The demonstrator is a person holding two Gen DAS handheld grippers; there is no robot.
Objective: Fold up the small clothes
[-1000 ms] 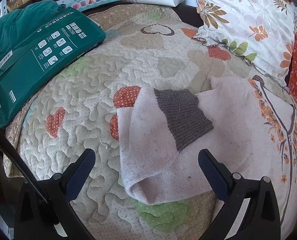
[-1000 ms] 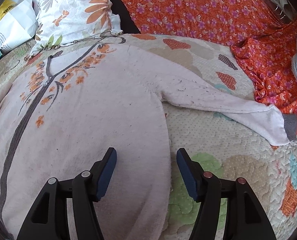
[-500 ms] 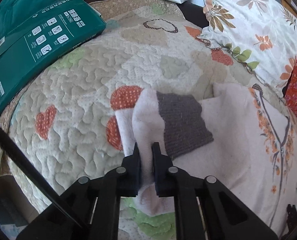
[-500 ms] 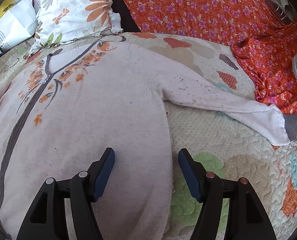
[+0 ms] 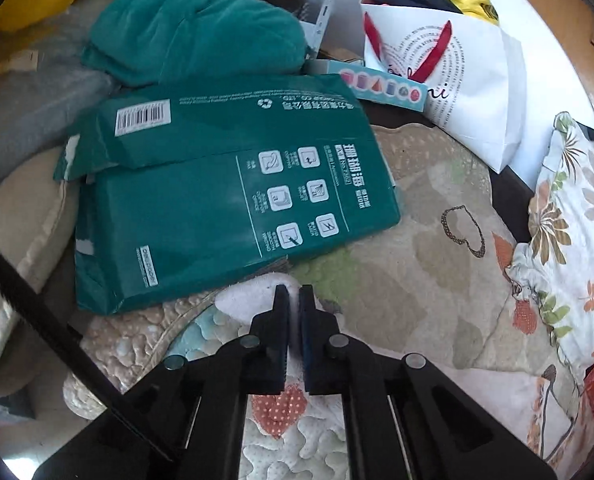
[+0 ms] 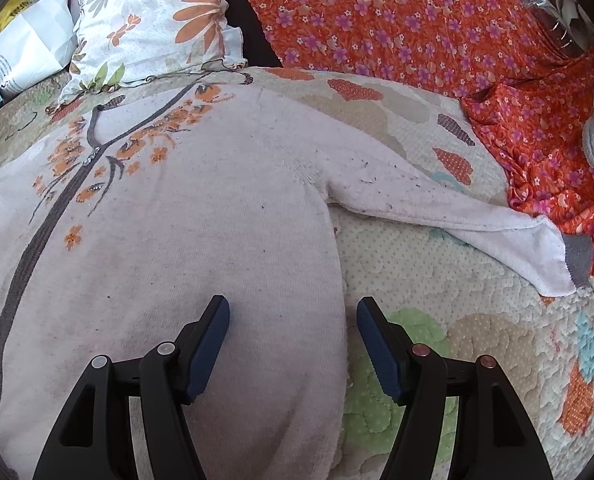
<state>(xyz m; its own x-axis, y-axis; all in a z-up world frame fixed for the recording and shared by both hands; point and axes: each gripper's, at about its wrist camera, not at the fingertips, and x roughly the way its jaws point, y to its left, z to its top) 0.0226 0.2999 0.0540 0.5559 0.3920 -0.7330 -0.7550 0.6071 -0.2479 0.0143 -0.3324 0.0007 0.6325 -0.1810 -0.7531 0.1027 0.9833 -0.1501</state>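
Note:
A small pale pink sweater with an orange flower and grey branch print lies flat on the quilted bedspread. Its right sleeve with a grey cuff stretches out to the right. My right gripper is open, its fingers astride the sweater's right side edge, low over it. My left gripper is shut on the sweater's left sleeve, lifted above the quilt; pink cloth bulges out past the fingertips, and the cuff is hidden.
A green package and a teal cloth lie close beyond the left gripper. A white paper bag stands behind. A floral pillow and an orange flowered cloth border the sweater at the back and right.
My left gripper closed on the folded-over left sleeve, then lifted and swung left toward the green package. My right gripper stayed open over the sweater's edge.

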